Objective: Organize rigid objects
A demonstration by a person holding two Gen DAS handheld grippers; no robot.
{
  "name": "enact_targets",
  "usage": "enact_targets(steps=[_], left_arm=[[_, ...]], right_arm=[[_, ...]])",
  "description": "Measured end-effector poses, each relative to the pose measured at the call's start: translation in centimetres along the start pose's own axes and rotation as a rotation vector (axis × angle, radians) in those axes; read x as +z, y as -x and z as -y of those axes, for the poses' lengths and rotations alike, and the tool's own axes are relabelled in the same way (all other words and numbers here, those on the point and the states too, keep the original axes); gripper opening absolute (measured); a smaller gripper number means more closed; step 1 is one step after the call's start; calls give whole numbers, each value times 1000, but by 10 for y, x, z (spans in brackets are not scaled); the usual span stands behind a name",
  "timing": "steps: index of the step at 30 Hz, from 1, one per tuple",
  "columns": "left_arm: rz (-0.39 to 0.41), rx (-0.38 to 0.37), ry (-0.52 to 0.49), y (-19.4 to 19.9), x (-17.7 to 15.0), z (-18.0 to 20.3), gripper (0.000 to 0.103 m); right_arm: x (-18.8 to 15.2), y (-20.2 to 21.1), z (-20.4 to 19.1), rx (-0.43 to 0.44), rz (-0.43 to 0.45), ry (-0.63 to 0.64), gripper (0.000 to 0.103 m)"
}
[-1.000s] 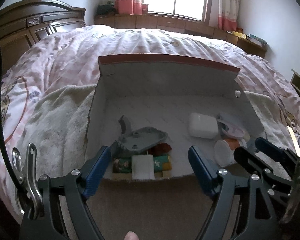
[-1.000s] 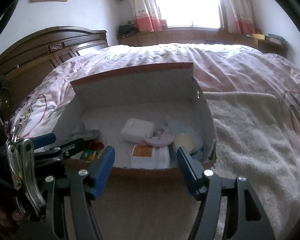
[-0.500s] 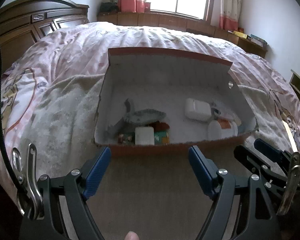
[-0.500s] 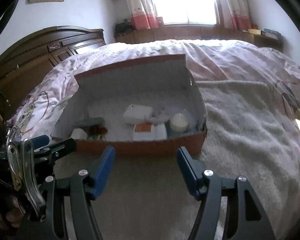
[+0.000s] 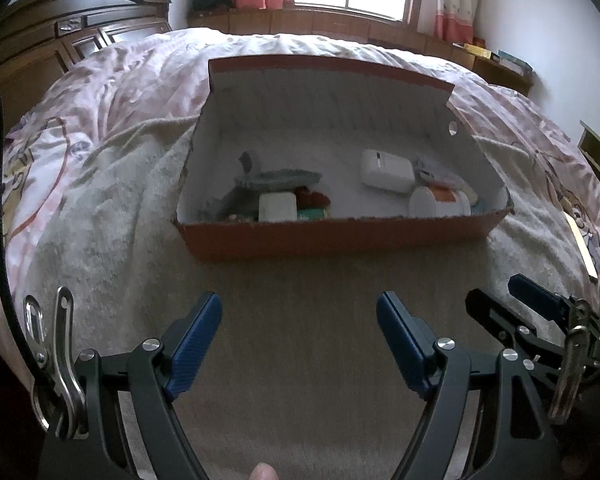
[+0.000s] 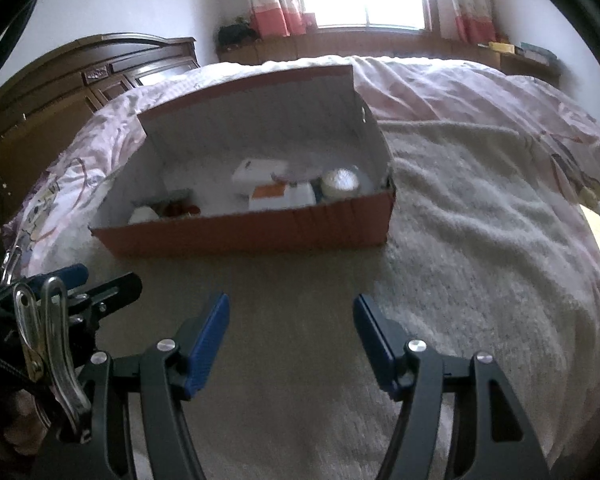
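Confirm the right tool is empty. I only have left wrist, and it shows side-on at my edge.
Observer: Empty. Right tool is open over the towel, nothing between the pads.
Operator: What's behind the bottle in the box?
Observer: A round white-topped jar in the box's right front corner, beside the bottle.
Operator: Who's on the left tool?
Observer: A hand shows at the left tool's handle, low left in right wrist.
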State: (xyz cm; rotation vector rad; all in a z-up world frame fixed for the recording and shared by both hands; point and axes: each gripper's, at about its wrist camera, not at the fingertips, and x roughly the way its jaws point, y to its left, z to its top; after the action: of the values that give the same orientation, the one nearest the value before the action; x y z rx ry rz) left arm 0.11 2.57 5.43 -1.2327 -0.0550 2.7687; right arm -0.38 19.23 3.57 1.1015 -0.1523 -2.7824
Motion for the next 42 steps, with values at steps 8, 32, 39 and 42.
enact_targets(steps=[8, 32, 39, 42], left_arm=[[-20, 8, 2, -7, -10, 1, 81], [-66, 34, 22, -30, -27, -3, 81], [-61, 43, 19, -31, -29, -2, 81], [-57, 44, 20, -31, -29, -2, 81]], right_arm=[[-15, -6, 1, -20, -40, 3, 68], [-28, -18, -10, -70, -38, 46, 72], [-31, -19, -11, -85, -21, 53, 74], [-32, -19, -11, -87, -14, 46, 74]])
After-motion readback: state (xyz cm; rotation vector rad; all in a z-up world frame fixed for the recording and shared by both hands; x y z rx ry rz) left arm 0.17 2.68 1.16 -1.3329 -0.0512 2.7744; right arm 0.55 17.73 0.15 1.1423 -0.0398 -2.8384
